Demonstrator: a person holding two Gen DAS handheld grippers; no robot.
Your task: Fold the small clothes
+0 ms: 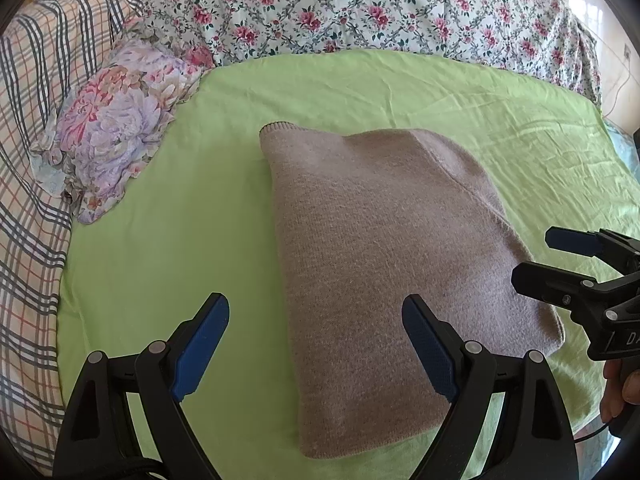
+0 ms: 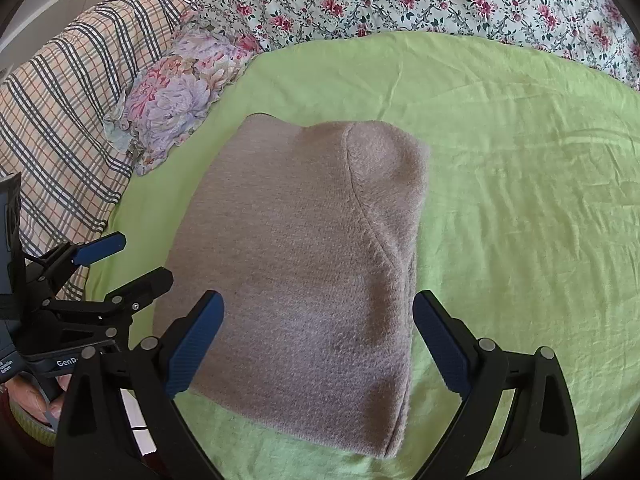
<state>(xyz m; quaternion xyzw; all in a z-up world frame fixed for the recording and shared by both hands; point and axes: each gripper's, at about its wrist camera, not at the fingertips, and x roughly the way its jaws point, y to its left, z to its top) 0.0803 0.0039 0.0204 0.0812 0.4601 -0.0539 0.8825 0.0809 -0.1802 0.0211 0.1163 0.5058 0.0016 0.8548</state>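
Observation:
A beige knit sweater [image 1: 384,264] lies folded into a thick rectangle on the green sheet [image 1: 168,264]; it also shows in the right wrist view [image 2: 304,264]. My left gripper [image 1: 316,308] is open and empty, hovering over the sweater's near left edge. It also shows in the right wrist view [image 2: 140,260], open, beside the sweater's left side. My right gripper [image 2: 318,306] is open and empty, above the sweater's near end. It also shows in the left wrist view [image 1: 532,256], open, at the sweater's right edge.
A floral pillow [image 1: 120,128] lies at the left of the green sheet [image 2: 520,200]. A plaid quilt [image 1: 28,160] is piled at the far left. A flowered duvet [image 1: 380,8] runs along the back.

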